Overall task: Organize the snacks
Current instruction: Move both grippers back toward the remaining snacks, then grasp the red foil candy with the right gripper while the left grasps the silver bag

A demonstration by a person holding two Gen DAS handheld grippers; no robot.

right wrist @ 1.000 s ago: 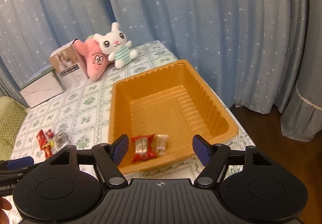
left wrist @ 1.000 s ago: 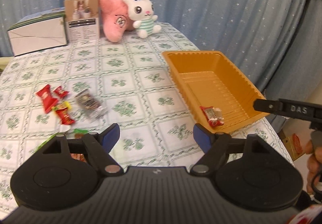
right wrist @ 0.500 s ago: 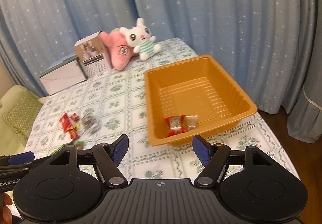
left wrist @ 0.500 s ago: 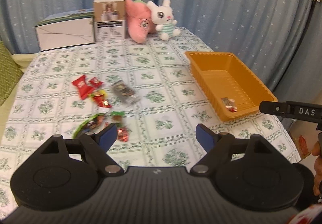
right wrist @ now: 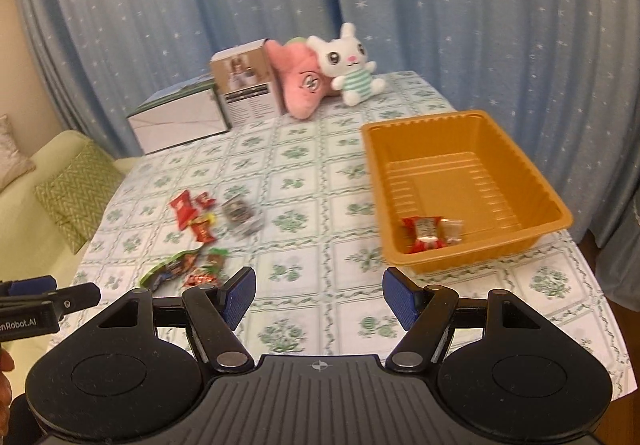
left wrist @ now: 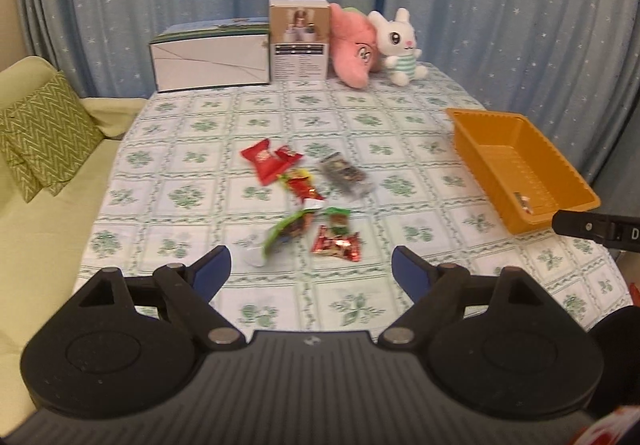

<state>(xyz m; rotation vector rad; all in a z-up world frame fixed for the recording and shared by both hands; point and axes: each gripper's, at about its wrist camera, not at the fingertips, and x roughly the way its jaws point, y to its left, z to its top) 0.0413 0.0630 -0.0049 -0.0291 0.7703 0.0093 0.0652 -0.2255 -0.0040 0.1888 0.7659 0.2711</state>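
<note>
Both tongs have pulled back from the orange plastic tray (right wrist: 468, 181); left tongs (left wrist: 311, 271) have just been opening wider, right tongs (right wrist: 319, 297) stay half-open, both empty.

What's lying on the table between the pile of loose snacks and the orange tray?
Nothing: only bare patterned tablecloth separates the loose snacks from the orange tray, clearest in the right wrist view.

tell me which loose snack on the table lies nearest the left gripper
The crinkly red foil candy, lowest of the pile, lies just ahead of the open left gripper; the other wrappers lie farther back.
</note>
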